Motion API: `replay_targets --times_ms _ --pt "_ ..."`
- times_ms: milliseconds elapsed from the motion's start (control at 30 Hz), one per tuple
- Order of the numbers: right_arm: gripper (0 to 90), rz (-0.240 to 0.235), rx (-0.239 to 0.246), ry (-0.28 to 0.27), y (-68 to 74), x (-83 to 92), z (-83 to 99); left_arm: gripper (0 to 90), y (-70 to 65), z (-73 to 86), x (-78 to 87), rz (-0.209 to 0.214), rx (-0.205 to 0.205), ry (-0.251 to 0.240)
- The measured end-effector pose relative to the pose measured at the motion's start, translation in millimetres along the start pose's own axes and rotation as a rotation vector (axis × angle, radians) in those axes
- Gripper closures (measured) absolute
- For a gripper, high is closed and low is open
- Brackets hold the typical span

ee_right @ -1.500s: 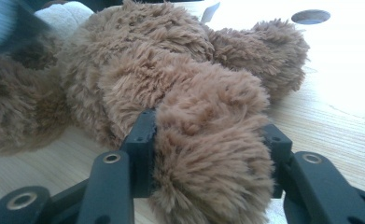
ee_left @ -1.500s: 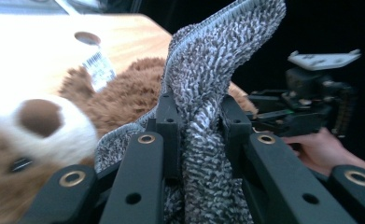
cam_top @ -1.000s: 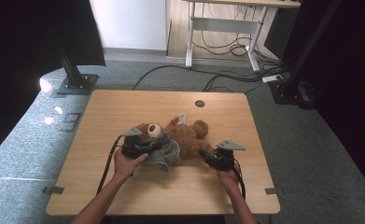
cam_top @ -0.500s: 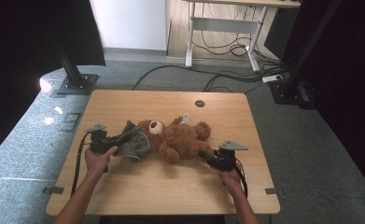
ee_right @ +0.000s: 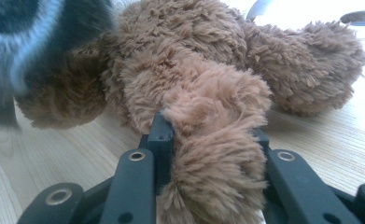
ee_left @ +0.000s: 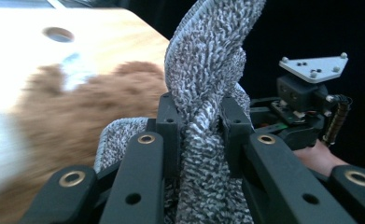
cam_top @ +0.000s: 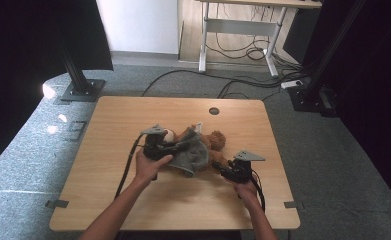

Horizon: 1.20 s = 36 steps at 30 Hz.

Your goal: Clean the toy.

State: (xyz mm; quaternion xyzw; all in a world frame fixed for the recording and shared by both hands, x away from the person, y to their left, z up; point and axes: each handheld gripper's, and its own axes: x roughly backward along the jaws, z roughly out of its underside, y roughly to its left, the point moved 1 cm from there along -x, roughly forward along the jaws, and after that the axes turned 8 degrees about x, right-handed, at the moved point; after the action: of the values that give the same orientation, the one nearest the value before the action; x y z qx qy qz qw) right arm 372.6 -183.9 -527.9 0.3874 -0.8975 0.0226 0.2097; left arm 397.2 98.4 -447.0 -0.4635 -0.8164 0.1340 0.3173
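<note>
Item: one plush teddy bear, brown, with long shaggy pile and a paler muzzle, laid flat near the middle of a light wooden table, slightly to the near side. A white tag is seen at its far edge. Accompanying item: one grey cloth of looped, towel-like weave, mottled grey and white, draped over the left and near part of the bear, so that the head is largely covered and the body and limbs are left exposed toward the right. In the left gripper view the cloth is shown bunched and twisted into an upright fold, rising above the jaws, with the brown plush blurred behind it. The left gripper is positioned at the bear's left side, its jaws closed narrowly on that fold of cloth. The right gripper is placed at the near right of the bear, low to the table, its jaws clamped on one furry limb, the pile being squeezed between them and bulging above and below. A round hole is noted in the table at the far side, well apart from the bear.
</note>
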Motion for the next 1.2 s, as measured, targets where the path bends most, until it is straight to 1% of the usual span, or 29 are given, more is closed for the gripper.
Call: replay_targets --times_ms 33,67,100,133,167,200,233,267,333,400,467,500,600,633,767,800,900,933,1067,1200 --pt "66.0 0.001 0.0 0.0 -0.1 -0.2 0.1 73.8 -4.3 2.1 -8.4 0.002 -0.01 0.013" --pt "66.0 0.0 0.0 0.001 0.1 -0.1 0.1 73.8 -8.6 5.6 -19.0 0.002 -0.023 0.037" --pt "65.9 0.0 0.001 0.001 0.4 0.1 0.2 73.7 -10.6 8.0 -25.1 -0.001 -0.029 0.05" --pt "66.0 0.0 0.002 0.002 0.5 0.2 0.3 73.7 -12.4 11.6 -32.8 -0.012 -0.035 0.067" --pt "65.9 0.0 0.001 0.002 0.8 0.4 0.4 73.7 -13.3 16.0 -41.1 -0.036 -0.045 0.091" --pt "66.0 -0.001 0.003 0.004 0.8 0.7 0.5 73.7 -13.1 18.4 -45.0 -0.05 -0.05 0.103" --pt "65.9 -0.001 0.004 0.005 0.8 0.9 0.5 73.7 -11.1 21.7 -49.3 -0.059 -0.046 0.112" --pt "65.9 -0.001 0.006 0.006 0.8 1.1 0.7 73.7 -8.1 23.5 -50.8 -0.059 -0.033 0.11" --pt "66.0 -0.003 0.001 0.007 0.6 1.0 1.4 73.8 -4.1 24.2 -49.8 -0.054 -0.016 0.101" --pt "65.9 -0.006 0.001 0.007 0.2 1.0 1.3 73.9 -2.0 24.2 -47.1 -0.06 -0.023 0.102" --pt "66.0 -0.011 -0.001 0.006 0.1 1.0 1.3 74.0 -1.1 24.9 -41.9 -0.08 -0.049 0.108" --pt "66.0 -0.014 -0.006 0.002 -0.4 1.3 1.4 74.0 -0.3 25.4 -39.3 -0.086 -0.056 0.108" --pt "66.0 -0.024 -0.014 -0.004 -1.2 2.5 1.8 74.0 5.5 27.7 -29.0 -0.094 -0.05 0.099" --pt "66.1 -0.026 -0.015 -0.006 -1.4 2.7 1.9 74.0 7.7 28.7 -25.9 -0.097 -0.047 0.094" --pt "66.2 -0.04 -0.024 -0.012 -2.8 3.1 2.6 73.9 23.2 33.1 -7.0 -0.104 -0.014 0.074" --pt "66.3 -0.047 -0.035 -0.017 -3.7 2.7 3.0 73.9 25.1 33.3 -3.9 -0.109 -0.013 0.07" --pt "66.3 -0.056 -0.046 -0.021 -5.1 2.7 3.7 73.8 34.2 33.1 9.5 -0.137 -0.004 0.049" --pt "66.4 -0.057 -0.042 -0.021 -4.8 2.9 3.7 73.8 35.9 32.9 11.7 -0.141 -0.001 0.046" --pt "66.3 -0.062 -0.039 -0.021 -4.3 3.6 4.1 73.7 52.9 32.0 29.2 -0.177 0.025 0.028" --pt "66.3 -0.07 -0.03 -0.025 -3.0 3.3 3.7 73.6 66.1 33.1 42.5 -0.186 0.052 0.016"
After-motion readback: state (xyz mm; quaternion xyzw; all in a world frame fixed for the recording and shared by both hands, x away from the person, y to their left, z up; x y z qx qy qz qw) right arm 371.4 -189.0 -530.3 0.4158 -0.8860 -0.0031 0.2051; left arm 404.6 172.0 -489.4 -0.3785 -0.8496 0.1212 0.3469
